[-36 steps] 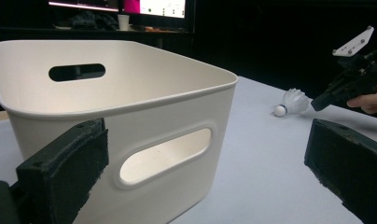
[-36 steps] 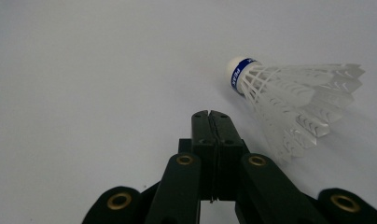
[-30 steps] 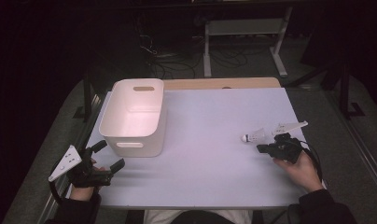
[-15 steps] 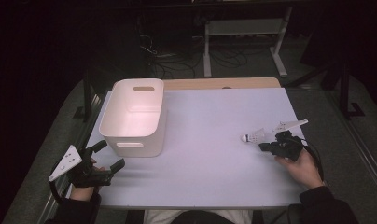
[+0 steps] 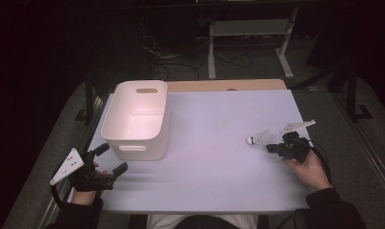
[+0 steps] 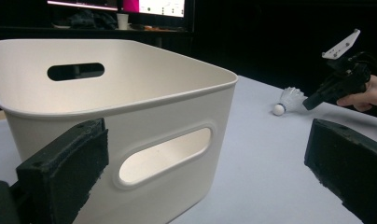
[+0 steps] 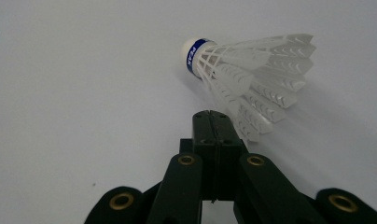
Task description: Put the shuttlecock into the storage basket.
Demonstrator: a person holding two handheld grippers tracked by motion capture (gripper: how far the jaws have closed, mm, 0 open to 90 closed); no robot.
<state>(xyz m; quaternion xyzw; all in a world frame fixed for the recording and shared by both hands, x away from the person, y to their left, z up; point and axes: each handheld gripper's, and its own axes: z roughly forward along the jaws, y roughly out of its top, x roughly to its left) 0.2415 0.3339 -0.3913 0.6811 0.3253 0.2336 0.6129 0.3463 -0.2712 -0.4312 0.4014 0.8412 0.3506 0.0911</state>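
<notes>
A white shuttlecock (image 5: pixel 259 139) with a blue band on its cork lies on its side at the right of the pale table (image 5: pixel 214 176). My right gripper (image 5: pixel 271 148) sits just behind it, held low over the table by a hand. In the right gripper view its jaws are pressed together, and the gripper (image 7: pixel 211 116) tips rest at the edge of the shuttlecock's (image 7: pixel 252 74) skirt with nothing clearly pinched. My left gripper (image 5: pixel 112 159) is open at the front left, just before the white bin (image 5: pixel 133 140). The left gripper view shows the bin's (image 6: pixel 144 100) handle wall close up.
The bin is empty and stands at the table's left. A wooden strip (image 5: pixel 228 85) runs along the table's far edge. Beyond it are a dark floor with cables and a metal frame (image 5: pixel 248 28). The left gripper view also catches the shuttlecock (image 6: pixel 289 99) and the right gripper (image 6: pixel 310 102).
</notes>
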